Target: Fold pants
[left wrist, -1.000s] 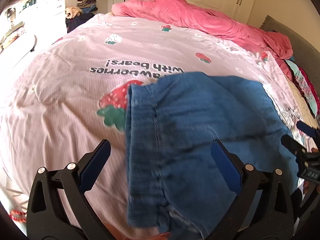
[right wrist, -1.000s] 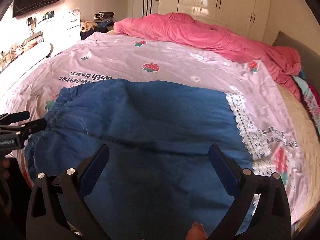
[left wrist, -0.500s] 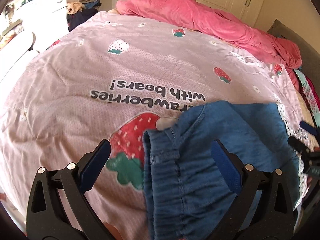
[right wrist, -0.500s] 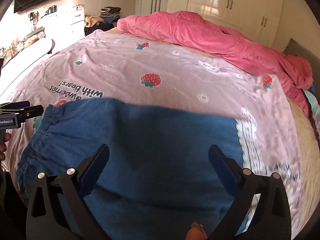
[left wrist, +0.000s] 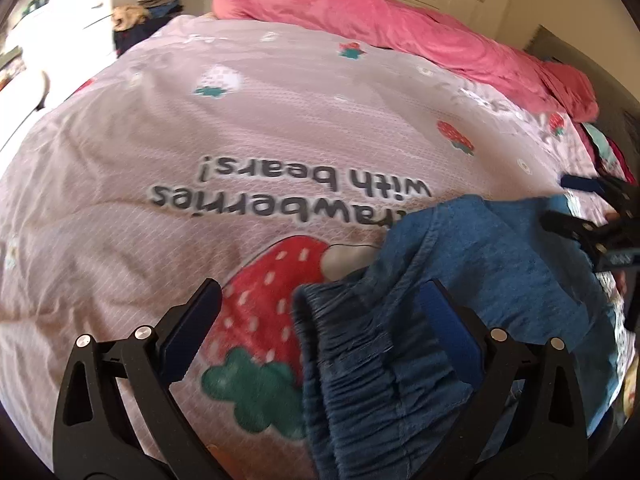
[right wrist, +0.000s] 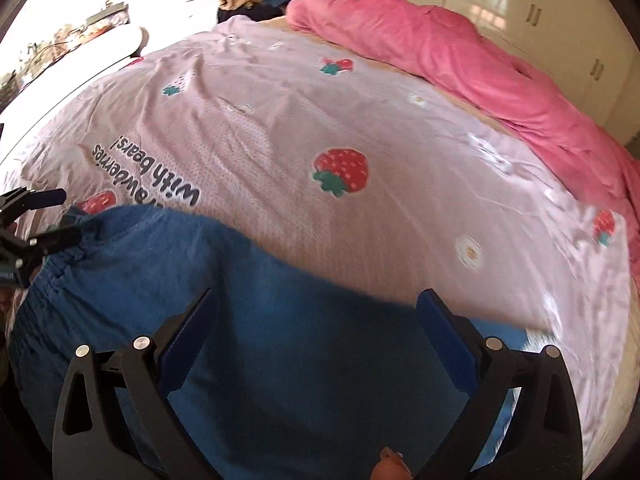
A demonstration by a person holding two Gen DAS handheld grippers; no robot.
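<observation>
Blue denim-look pants w/ gathered elastic waistband (left wrist: 460,320) lie on the pale pink strawberry-print bedsheet (left wrist: 200,120), near the bed's front edge; waistband end sits bunched under the left gripper (left wrist: 320,320), the rest spreads flat under the right gripper (right wrist: 316,332). Rumpled hot-pink duvet (right wrist: 460,52) is well apart at the far side.

Left fingers (left wrist: 188,332) spread wide, nothing btwn them, waistband just below. Right fingers (right wrist: 448,340) also spread, empty, hovering over the flat cloth.

Handling, as a guess: soft, limp, light fabric, not fragile; it'll sag and crease wherever unsupported, and a thin pinch may slip or take only one layer. Best holds prob. the thick elastic waistband at its corner for the left, and the hem or outer seam edge for the right, pinching through all layers
</observation>
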